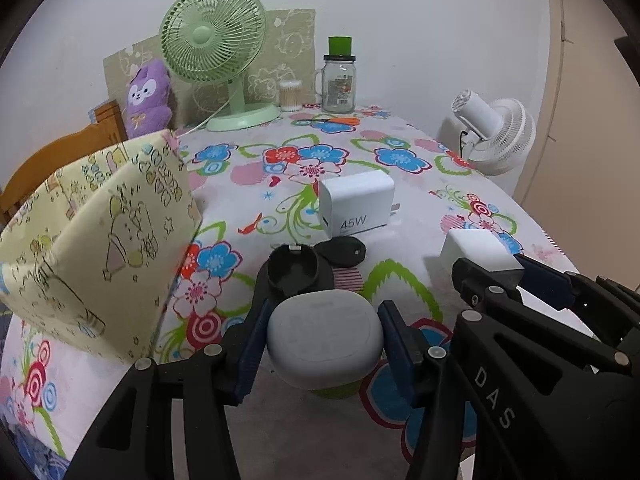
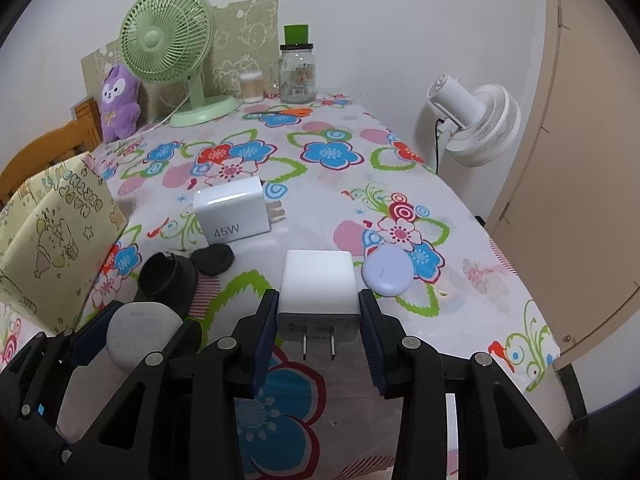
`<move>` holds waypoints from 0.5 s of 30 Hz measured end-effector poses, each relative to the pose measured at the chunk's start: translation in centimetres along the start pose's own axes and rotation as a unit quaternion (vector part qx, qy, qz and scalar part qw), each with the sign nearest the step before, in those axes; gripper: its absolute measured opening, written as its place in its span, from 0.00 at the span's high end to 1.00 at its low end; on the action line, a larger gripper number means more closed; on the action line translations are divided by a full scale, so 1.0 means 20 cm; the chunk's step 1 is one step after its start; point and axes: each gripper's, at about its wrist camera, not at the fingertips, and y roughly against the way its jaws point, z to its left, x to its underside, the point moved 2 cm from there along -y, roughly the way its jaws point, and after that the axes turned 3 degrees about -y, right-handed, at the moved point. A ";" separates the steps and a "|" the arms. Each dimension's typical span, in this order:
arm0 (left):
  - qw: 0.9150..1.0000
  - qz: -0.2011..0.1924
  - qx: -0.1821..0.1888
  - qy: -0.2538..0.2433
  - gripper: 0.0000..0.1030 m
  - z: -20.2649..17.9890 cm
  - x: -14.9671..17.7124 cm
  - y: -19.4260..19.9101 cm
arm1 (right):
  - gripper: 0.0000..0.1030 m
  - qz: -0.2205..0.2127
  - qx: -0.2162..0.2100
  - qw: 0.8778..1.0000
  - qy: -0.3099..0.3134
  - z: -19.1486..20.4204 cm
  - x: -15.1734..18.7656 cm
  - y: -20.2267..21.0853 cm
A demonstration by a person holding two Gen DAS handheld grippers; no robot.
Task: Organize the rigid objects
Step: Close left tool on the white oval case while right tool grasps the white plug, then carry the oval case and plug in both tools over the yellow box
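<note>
Left tool: we see its two blue pads pressed on the sides of the white rounded case, gripping it; the case sits between the fingers, broad face up, raised off the bench.
Right tool: we see it clamped on the small white charger, one pad on each side face.
Charger heading: its two prongs point back toward our right camera, its long axis running along the fingers, its body projecting forward past the fingertips.
Chargers, counted: we count two, the held one and a larger 45W charger lying on the bench beyond the tools, prongs pointing right in the right wrist view.
Black pieces, counted: two, a black cup-like ring just past the left tool's case and a flat black disc beside it, between ring and 45W charger.
Lilac puck: one, flat on the bench, just right of the held charger.
Yellow patterned box: one, open, left of the left tool.
Fans, counted: two, a green fan at the far edge and a white fan off the right side.
Far edge: one purple plush, one glass jar, one tub of cotton swabs.
</note>
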 end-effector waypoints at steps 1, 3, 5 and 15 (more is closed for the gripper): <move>1.000 0.001 0.002 -0.001 0.45 0.00 -0.01 0.00 | 0.58 0.000 0.001 1.000 -0.001 0.00 0.00 0.01; 1.000 0.003 0.008 -0.005 0.45 0.00 -0.02 0.01 | 0.58 -0.001 0.005 1.000 -0.002 0.01 -0.01 0.02; 1.000 0.002 0.011 -0.011 0.45 0.01 -0.04 0.02 | 0.58 -0.003 0.009 1.000 -0.005 0.01 -0.02 0.03; 0.999 -0.009 0.024 -0.024 0.45 0.04 -0.12 0.10 | 0.58 -0.017 0.020 1.000 -0.016 0.04 -0.09 0.13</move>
